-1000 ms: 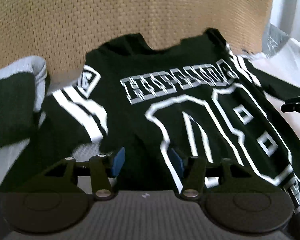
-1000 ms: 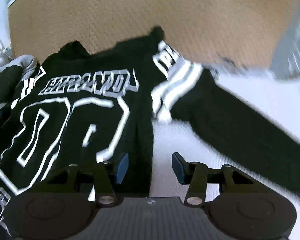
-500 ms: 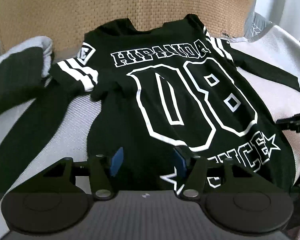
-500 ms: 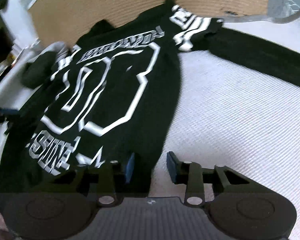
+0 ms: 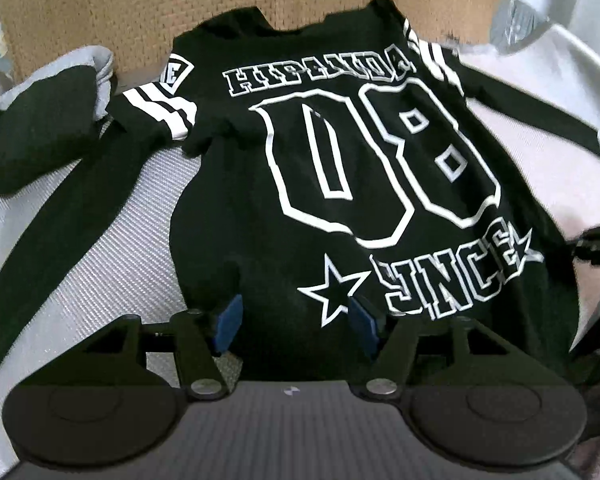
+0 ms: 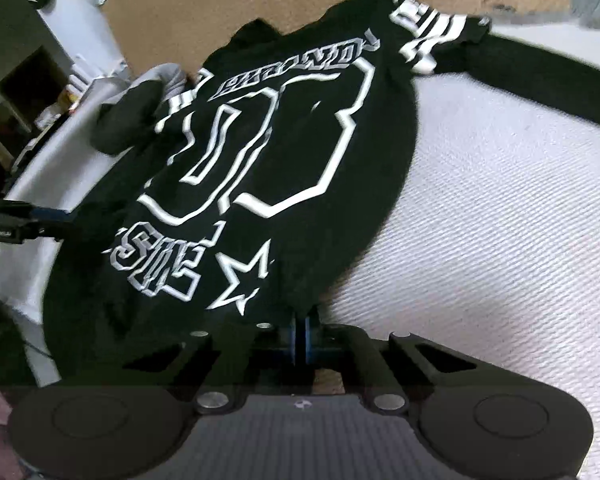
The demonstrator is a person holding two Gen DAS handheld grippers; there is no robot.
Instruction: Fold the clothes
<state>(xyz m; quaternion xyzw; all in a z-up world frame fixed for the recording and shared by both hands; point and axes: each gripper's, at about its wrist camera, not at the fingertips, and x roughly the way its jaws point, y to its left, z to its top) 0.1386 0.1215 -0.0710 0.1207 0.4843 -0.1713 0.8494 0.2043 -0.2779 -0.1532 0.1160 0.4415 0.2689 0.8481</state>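
A black long-sleeved jersey (image 5: 340,200) with a white "08", stars and lettering lies print-up on the white bed cover, sleeves spread to both sides. In the left wrist view my left gripper (image 5: 296,320) stands open over the bottom hem near its left corner, blue pads apart, nothing between them. In the right wrist view my right gripper (image 6: 302,336) is shut on the jersey (image 6: 300,160) at its bottom right hem corner, and the cloth bunches up into the pads. The other gripper (image 6: 16,224) shows at the left edge of that view.
A folded black and grey garment (image 5: 44,132) lies at the far left beside the jersey's sleeve. A tan woven headboard (image 5: 220,0) rises behind the collar. The white ribbed bed cover (image 6: 500,240) stretches to the right. Shelves (image 6: 24,80) stand beyond the bed's left side.
Both grippers drew back from the chest to the bottom hem. The right gripper went from open to shut on the hem corner. The left gripper stayed open.
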